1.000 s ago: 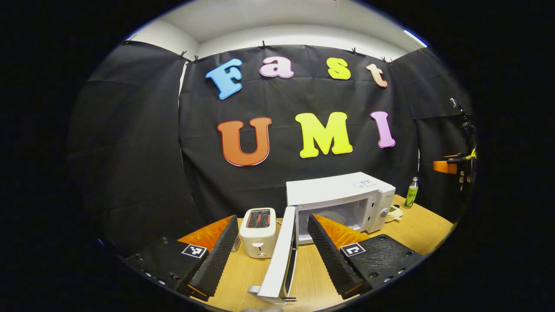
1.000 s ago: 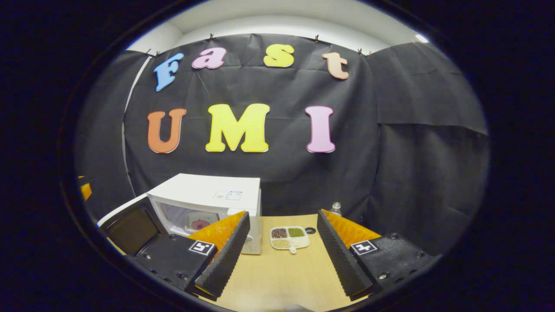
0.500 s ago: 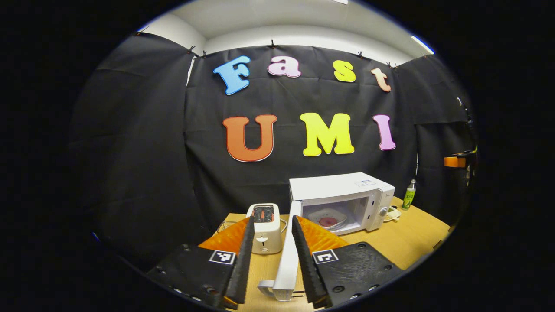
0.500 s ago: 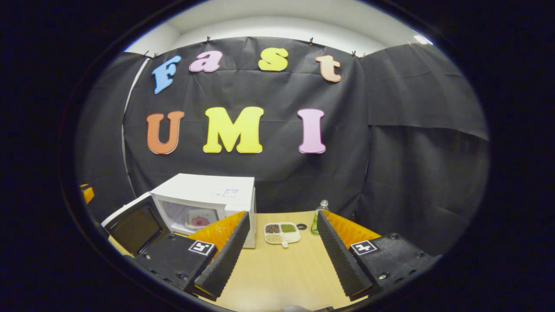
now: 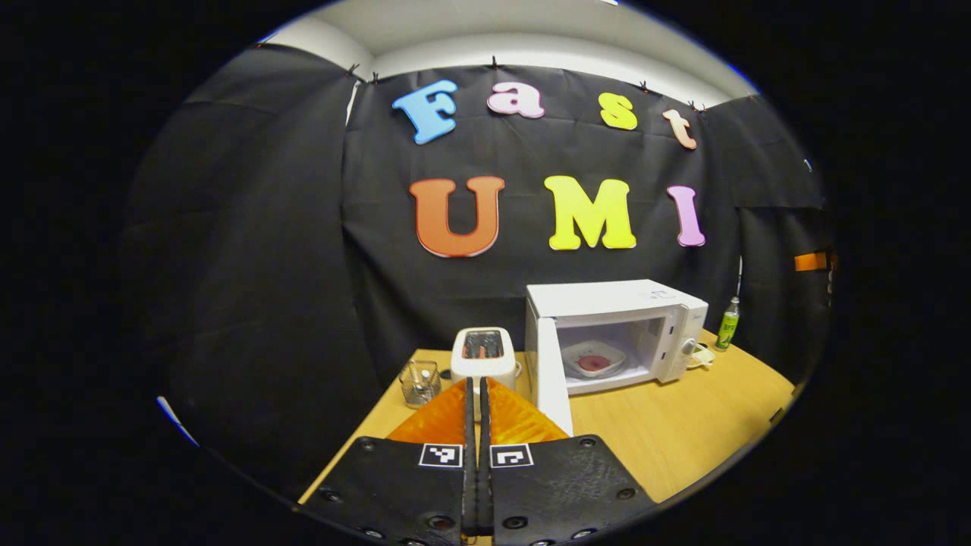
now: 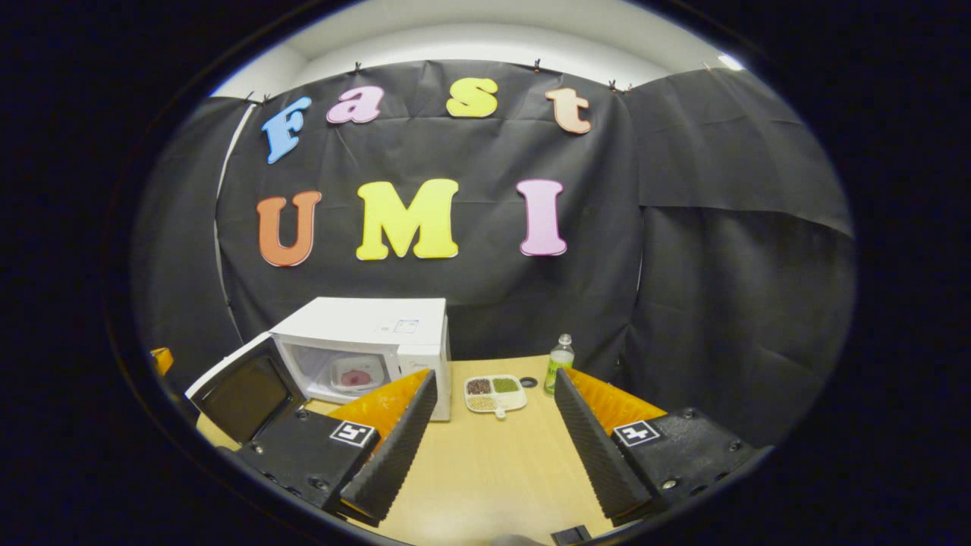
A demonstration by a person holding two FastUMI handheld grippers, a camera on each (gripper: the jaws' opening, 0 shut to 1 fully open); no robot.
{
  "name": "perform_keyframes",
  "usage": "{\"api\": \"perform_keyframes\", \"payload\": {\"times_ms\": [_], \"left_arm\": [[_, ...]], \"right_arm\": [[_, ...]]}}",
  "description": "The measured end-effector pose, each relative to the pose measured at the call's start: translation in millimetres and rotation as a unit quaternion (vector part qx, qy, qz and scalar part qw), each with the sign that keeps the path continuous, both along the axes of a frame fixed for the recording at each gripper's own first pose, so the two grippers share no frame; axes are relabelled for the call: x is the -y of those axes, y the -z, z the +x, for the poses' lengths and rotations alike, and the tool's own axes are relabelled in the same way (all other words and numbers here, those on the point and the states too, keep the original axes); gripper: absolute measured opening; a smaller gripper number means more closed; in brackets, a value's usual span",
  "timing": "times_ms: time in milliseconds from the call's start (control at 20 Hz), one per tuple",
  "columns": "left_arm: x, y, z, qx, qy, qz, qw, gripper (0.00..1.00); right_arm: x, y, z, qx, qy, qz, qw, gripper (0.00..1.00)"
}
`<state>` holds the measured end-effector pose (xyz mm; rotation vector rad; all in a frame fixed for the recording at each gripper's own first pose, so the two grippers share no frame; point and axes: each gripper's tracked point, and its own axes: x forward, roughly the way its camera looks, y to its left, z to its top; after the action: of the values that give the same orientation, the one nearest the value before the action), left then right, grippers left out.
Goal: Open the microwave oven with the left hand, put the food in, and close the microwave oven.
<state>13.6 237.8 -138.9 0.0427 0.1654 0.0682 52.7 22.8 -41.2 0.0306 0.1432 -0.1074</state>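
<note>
The white microwave (image 5: 616, 303) stands at the back of the wooden table with its door (image 5: 551, 379) swung wide open to the left. Inside it sits a white plate with a reddish piece of food (image 5: 593, 359). My left gripper (image 5: 476, 388) is shut with nothing between its fingers, in front of the toaster and to the left of the door, apart from it. In the right gripper view the microwave (image 6: 379, 326) is at the left, its door (image 6: 241, 388) open and the plate (image 6: 354, 374) inside. My right gripper (image 6: 495, 377) is open and empty above the table.
A white toaster (image 5: 483, 351) and a small glass container (image 5: 419, 381) stand left of the microwave. To its right lie a divided tray of beans (image 6: 494, 393), a green bottle (image 6: 560, 355) and a small dark cap (image 6: 529, 381). Bare wooden table (image 6: 501, 470) lies in front.
My left gripper let go of the door edge, shut its fingers and drew back and left. The door stays open. The right gripper backed away slightly.
</note>
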Motion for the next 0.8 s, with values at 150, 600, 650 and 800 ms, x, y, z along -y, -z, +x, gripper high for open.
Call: {"api": "perform_keyframes", "payload": {"times_ms": [150, 600, 650, 800], "left_arm": [[-8.9, 29.6, -3.5, -0.009, -0.001, 0.003, 1.000, 0.00], [-18.4, 106.6, 0.9, -0.068, 0.001, 0.010, 0.998, 0.00], [-14.6, 109.4, 2.8, -0.073, 0.003, 0.014, 0.997, 0.00], [-1.7, 103.8, 3.1, -0.065, 0.015, 0.013, 0.998, 0.00]], "right_arm": [[2.3, -0.8, -8.8, -0.005, 0.005, -0.005, 1.000, 0.99], [16.2, 7.2, -37.6, -0.034, 0.027, -0.004, 0.999, 0.99], [15.0, 6.8, -38.8, -0.034, 0.026, -0.003, 0.999, 0.99], [12.0, 2.1, -40.3, -0.030, 0.021, 0.001, 0.999, 0.99]]}}
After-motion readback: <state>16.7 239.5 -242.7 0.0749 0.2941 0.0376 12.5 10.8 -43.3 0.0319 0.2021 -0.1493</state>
